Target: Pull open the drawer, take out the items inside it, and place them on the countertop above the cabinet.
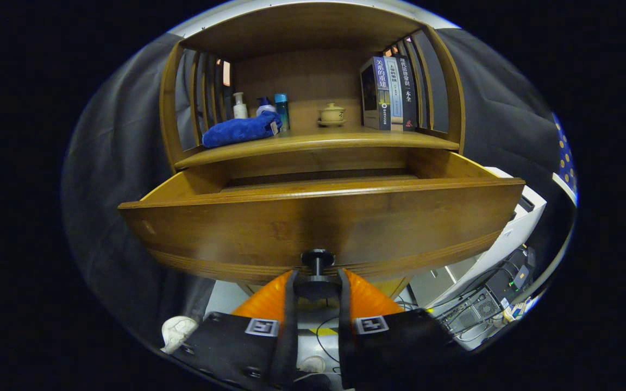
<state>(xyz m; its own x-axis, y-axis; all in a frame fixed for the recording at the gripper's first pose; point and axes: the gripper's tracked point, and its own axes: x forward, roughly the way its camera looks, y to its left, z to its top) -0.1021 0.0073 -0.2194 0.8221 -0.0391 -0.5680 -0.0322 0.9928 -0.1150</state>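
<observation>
Dark cloth walls (112, 163) close off the booth on both sides of a wooden cabinet (313, 81), seen from low in front of it. Nearest the camera, the gripper (317, 285) is narrowed around the drawer's dark knob (317, 259): the knob's wide base sits between the two fingers (362, 296), and both appear to press on its sides, though the contact itself is partly hidden by the base. Just beyond the fingertips the knob's stem meets the drawer (321, 228), whose broad front panel spans most of the view. Drawer is pulled out from the cabinet body; its two side walls run back to the opening, and only a thin strip of its inside shows over the front edge, so its contents cannot be told. Below and behind the fingers: a pale floor with a thin cable (326, 326), and a white rounded object (178, 331) low to the left of the gripper. To the right of the drawer stands a white unit (519, 217) with a tangle of cables and dark electronics (495, 298) beneath it. Above the drawer is the countertop (318, 142), a shelf framed by curved slatted sides. On it, left to right: a folded blue towel (239, 132) near the front edge, behind it a white bottle (240, 106), a blue-capped bottle (264, 106) and a teal can (282, 110) close together; near the middle, a small lidded ceramic cup on a saucer (332, 114); at the right, three upright books (390, 93) touching one another.
</observation>
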